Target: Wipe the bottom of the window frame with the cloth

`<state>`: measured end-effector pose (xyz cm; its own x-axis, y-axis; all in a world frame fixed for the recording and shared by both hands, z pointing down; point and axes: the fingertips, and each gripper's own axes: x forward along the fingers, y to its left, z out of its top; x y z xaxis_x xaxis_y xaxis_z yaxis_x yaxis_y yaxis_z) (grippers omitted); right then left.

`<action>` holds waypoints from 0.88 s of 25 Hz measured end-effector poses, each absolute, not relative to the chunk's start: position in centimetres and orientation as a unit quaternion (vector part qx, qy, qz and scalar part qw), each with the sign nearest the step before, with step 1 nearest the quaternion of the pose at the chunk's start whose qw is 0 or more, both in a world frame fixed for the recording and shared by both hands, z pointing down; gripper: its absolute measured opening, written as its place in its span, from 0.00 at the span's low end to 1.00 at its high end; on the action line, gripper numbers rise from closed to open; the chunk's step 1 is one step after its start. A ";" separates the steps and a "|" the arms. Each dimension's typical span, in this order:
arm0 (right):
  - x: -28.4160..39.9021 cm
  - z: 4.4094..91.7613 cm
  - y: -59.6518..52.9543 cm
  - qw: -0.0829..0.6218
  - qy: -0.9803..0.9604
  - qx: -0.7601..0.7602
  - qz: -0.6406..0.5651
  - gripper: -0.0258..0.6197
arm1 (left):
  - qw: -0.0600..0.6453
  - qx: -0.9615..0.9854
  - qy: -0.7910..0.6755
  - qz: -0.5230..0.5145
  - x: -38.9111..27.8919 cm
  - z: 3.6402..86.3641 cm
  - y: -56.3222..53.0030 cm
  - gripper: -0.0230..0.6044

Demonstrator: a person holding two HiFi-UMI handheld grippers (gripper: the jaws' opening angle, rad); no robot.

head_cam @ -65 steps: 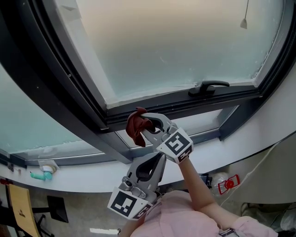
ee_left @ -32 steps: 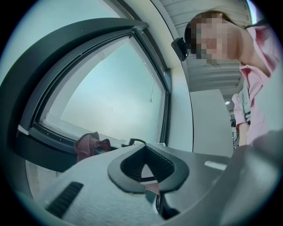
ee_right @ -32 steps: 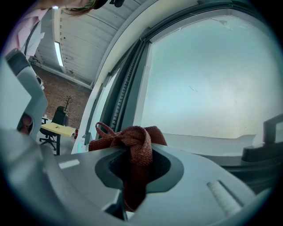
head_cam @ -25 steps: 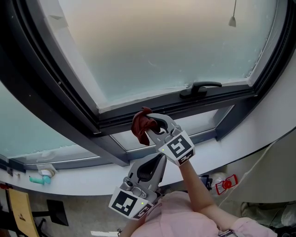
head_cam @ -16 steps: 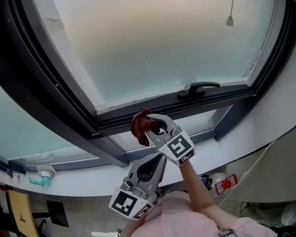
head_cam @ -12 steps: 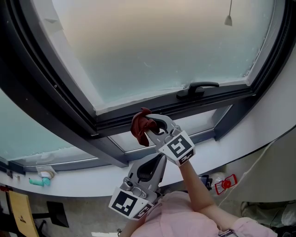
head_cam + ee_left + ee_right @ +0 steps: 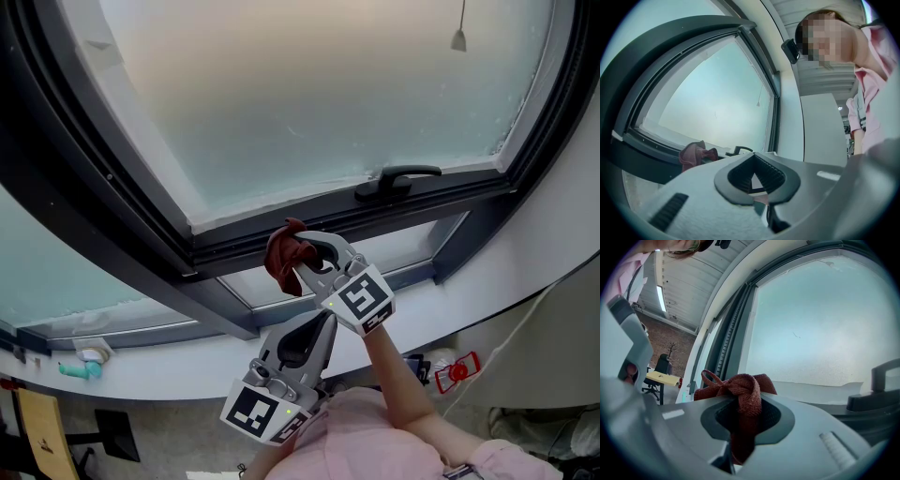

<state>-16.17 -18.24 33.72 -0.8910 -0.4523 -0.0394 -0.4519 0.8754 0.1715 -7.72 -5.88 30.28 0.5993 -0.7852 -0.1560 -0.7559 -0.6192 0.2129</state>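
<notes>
The right gripper (image 7: 296,255) is pinching the dark red cloth (image 7: 279,259). In the right gripper view a bunched fold of it is squeezed between the two jaws, and the rest swells out over their tips in a loose knot. Directly in front of these tips runs the bottom bar of the dark window frame (image 7: 234,246). The cloth sits right at this bar; whether it really presses on it, I cannot tell. Further along the same bar, to the right of the gripper, is the black window handle (image 7: 398,176), lying flat. Beyond the cloth rises the frosted pane (image 7: 309,94), pale and blank.

The left gripper (image 7: 325,319) is lower, just behind and under the right one, near the person's pink sleeve (image 7: 375,450). Its jaws are pressed together at the tips and nothing is between them; only the small hollow between the pads shows. It points up toward the same bar, and from its own view the cloth appears ahead and a bit to the left. Under both grippers passes the white sill (image 7: 169,361).
</notes>
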 end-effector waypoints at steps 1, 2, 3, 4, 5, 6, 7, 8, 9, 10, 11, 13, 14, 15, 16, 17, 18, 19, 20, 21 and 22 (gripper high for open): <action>-16.2 33.7 -18.2 0.000 -0.969 0.234 -0.084 0.14 | 0.063 0.892 -0.432 -0.118 -7.7 30.3 -5.9 0.04; -16.2 33.7 -18.2 0.000 -0.969 0.235 -0.081 0.14 | 0.063 0.892 -0.432 -0.118 -7.7 30.3 -5.9 0.04; -16.1 33.7 -18.2 0.000 -0.968 0.236 -0.080 0.14 | 0.063 0.892 -0.432 -0.119 -7.7 30.3 -5.9 0.04; -16.1 33.8 -18.2 0.000 -0.968 0.236 -0.083 0.14 | 0.064 0.892 -0.432 -0.119 -7.7 30.3 -5.9 0.04; -16.1 33.8 -18.3 0.000 -0.968 0.235 -0.088 0.14 | 0.064 0.892 -0.432 -0.119 -7.7 30.3 -5.9 0.04; -16.1 33.8 -18.3 0.000 -0.968 0.234 -0.092 0.14 | 0.064 0.892 -0.432 -0.119 -7.7 30.3 -5.9 0.04; -16.1 33.8 -18.3 -0.001 -0.968 0.233 -0.093 0.14 | 0.064 0.892 -0.432 -0.119 -7.7 30.3 -5.9 0.04; -16.1 33.7 -18.3 -0.002 -0.968 0.233 -0.091 0.14 | 0.065 0.892 -0.432 -0.120 -7.7 30.3 -5.9 0.04; -16.1 33.7 -18.3 -0.003 -0.968 0.234 -0.086 0.14 | 0.065 0.891 -0.432 -0.120 -7.7 30.3 -5.9 0.04; -16.1 33.7 -18.3 -0.004 -0.969 0.234 -0.084 0.14 | 0.064 0.891 -0.433 -0.121 -7.7 30.3 -5.9 0.04; -16.1 33.7 -18.3 -0.004 -0.969 0.233 -0.088 0.14 | 0.064 0.891 -0.434 -0.122 -7.6 30.3 -5.9 0.04; -16.1 33.6 -18.3 -0.004 -0.968 0.232 -0.093 0.14 | 0.063 0.889 -0.435 -0.124 -7.6 30.2 -6.0 0.04; -16.1 33.6 -18.3 -0.004 -0.969 0.233 -0.087 0.14 | 0.062 0.889 -0.436 -0.126 -7.7 30.2 -6.0 0.04; -16.1 33.6 -18.3 -0.004 -0.969 0.233 -0.081 0.14 | 0.062 0.888 -0.438 -0.127 -7.7 30.2 -6.0 0.04; -16.1 33.7 -18.3 -0.005 -0.969 0.232 -0.080 0.14 | 0.061 0.887 -0.439 -0.130 -7.7 30.2 -6.0 0.04; -16.1 33.7 -18.3 -0.005 -0.969 0.230 -0.084 0.14 | 0.060 0.886 -0.440 -0.132 -7.6 30.3 -6.0 0.04; -16.1 33.7 -18.3 -0.005 -0.970 0.228 -0.086 0.14 | 0.060 0.885 -0.441 -0.134 -7.6 30.3 -6.0 0.04; -16.1 33.7 -18.3 -0.006 -0.970 0.227 -0.084 0.14 | 0.059 0.885 -0.442 -0.137 -7.6 30.3 -6.1 0.04; -16.0 33.7 -18.3 -0.007 -0.970 0.228 -0.081 0.14 | 0.059 0.884 -0.443 -0.138 -7.5 30.3 -6.1 0.04; -15.9 33.7 -18.3 -0.008 -0.970 0.229 -0.079 0.14 | 0.058 0.884 -0.442 -0.139 -7.4 30.3 -6.1 0.04; -15.8 33.7 -18.4 -0.008 -0.970 0.230 -0.078 0.14 | 0.058 0.884 -0.442 -0.139 -7.2 30.4 -6.2 0.04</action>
<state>-15.75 -18.39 33.67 -0.8942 -0.4446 -0.0516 -0.4471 0.8821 0.1486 -7.25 -6.17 30.35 0.5706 -0.7978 -0.1947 -0.7656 -0.6026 0.2255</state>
